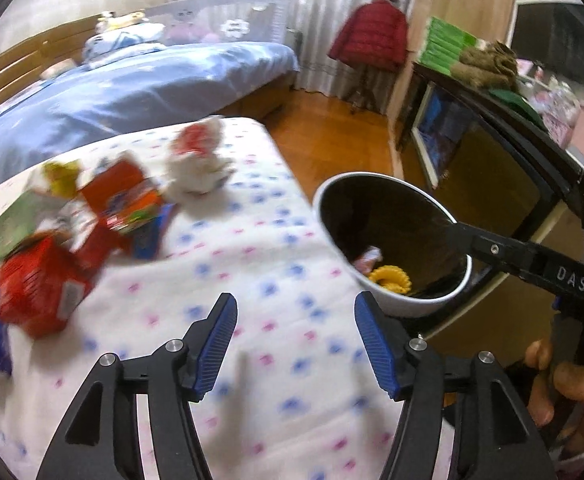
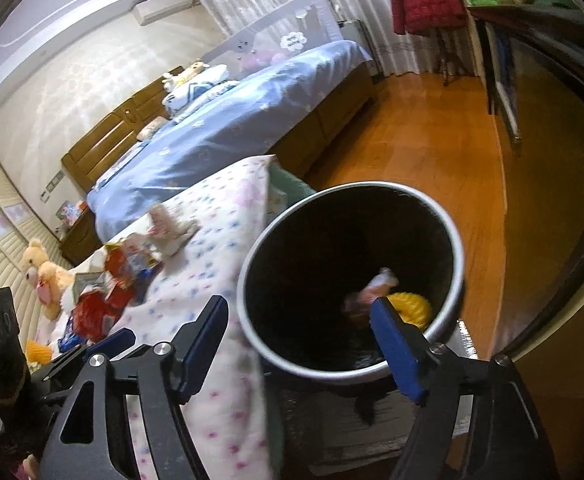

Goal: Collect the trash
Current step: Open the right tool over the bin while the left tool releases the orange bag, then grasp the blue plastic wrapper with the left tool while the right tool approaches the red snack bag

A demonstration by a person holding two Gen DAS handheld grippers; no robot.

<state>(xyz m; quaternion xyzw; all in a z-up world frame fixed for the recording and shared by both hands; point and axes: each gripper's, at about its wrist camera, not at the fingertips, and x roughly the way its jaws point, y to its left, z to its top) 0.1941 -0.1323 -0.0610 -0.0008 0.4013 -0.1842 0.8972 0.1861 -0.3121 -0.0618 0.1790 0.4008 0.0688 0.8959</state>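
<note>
A white bin with a black inside (image 1: 392, 240) stands off the right edge of a flower-print blanket (image 1: 276, 280); it holds a yellow ring and a pink wrapper (image 2: 372, 286). Trash lies on the blanket at the left: red cartons (image 1: 40, 288), colourful wrappers (image 1: 132, 204), a crumpled white and red paper (image 1: 198, 164). My left gripper (image 1: 296, 344) is open and empty above the blanket, right of the pile. My right gripper (image 2: 300, 344) is open and empty over the bin's near rim (image 2: 252, 320); one of its fingers (image 1: 492, 248) reaches over the bin in the left wrist view.
A bed with a blue cover (image 1: 152, 88) stands behind. A dark cabinet (image 1: 492, 168) with green boxes lines the right wall. A red jacket (image 1: 372, 36) hangs on a stand. Wooden floor (image 2: 432, 152) lies between. Plush toys (image 2: 44, 272) sit at the far left.
</note>
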